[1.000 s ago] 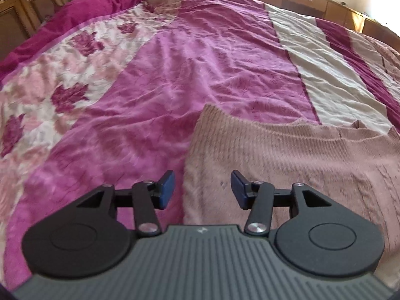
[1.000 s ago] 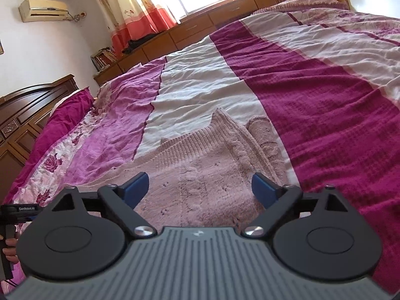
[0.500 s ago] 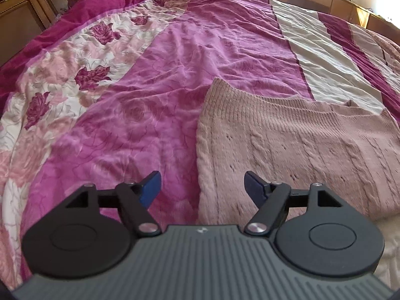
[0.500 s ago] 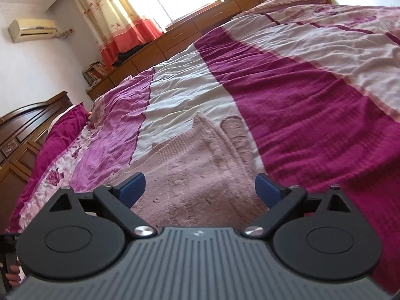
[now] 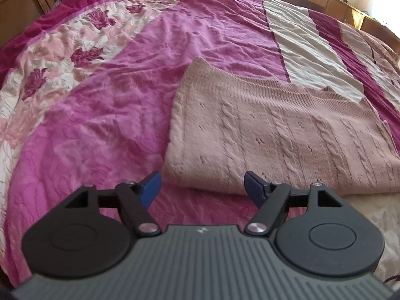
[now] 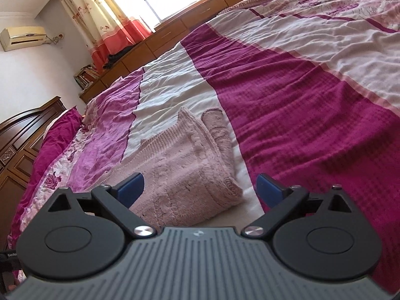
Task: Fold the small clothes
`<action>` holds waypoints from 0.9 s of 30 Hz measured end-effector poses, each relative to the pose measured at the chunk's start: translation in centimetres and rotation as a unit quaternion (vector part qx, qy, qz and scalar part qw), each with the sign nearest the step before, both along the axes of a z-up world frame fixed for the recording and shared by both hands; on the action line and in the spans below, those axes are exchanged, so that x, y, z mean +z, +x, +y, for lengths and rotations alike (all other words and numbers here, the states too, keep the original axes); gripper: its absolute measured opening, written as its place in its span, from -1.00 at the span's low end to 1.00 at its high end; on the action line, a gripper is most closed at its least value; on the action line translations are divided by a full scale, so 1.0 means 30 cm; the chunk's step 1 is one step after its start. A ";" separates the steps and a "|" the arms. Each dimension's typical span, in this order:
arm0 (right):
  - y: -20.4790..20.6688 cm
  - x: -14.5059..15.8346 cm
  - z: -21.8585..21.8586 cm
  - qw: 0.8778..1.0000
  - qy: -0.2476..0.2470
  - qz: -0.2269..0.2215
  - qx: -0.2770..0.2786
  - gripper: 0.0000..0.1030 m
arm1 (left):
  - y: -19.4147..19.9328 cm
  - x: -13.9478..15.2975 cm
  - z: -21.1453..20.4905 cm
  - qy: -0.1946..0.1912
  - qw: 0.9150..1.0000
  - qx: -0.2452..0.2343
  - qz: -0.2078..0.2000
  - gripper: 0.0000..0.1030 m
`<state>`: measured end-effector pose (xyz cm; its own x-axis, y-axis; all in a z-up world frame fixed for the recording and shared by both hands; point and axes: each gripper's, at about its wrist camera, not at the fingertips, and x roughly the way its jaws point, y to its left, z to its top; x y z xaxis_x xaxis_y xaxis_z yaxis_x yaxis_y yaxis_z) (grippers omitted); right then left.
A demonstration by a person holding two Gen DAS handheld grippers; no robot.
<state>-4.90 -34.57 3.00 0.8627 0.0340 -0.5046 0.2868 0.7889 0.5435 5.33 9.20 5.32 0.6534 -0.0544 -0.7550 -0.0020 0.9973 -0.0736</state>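
The left gripper (image 5: 202, 187) is spread wide and holds nothing; the near-left corner of the pink sweater (image 5: 275, 135) lies just beyond and between its blue fingertips (image 5: 150, 187). The right gripper (image 6: 200, 190) is likewise released and empty, with the sweater's near-right corner (image 6: 225, 190) just ahead of it, closer to its left finger. Each hand sits by its own corner of the near edge, neither plainly nearer.

The sweater lies flat on the bedspread (image 5: 100, 125), apparently folded already, since its near edge looks thick and rounded. Its long axis runs crosswise, from one gripper to the other. Beyond the sweater's far edge, a folded sleeve (image 6: 216, 125) shows at the right end. The next fold probably means pinching both near corners and carrying them away over the sweater.

Past the sweater, the bedspread runs on to wooden cabinets (image 6: 175, 37) and curtains (image 6: 107, 20).
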 end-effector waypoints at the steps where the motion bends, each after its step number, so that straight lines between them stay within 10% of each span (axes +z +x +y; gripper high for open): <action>1: -0.001 -0.002 -0.002 1.000 0.000 0.001 0.001 0.94 | -0.002 -0.006 -0.007 0.003 1.000 0.000 0.001 0.44; 27: 0.186 -0.081 -0.094 0.997 0.019 0.042 0.060 0.95 | 0.004 -0.086 -0.044 0.008 0.999 0.010 0.046 0.44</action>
<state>0.69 -37.39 0.56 0.8054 0.1549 -0.5721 0.2379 0.7996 0.5514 5.46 7.88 2.74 0.5814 -0.0301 -0.8130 -0.0280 0.9980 -0.0569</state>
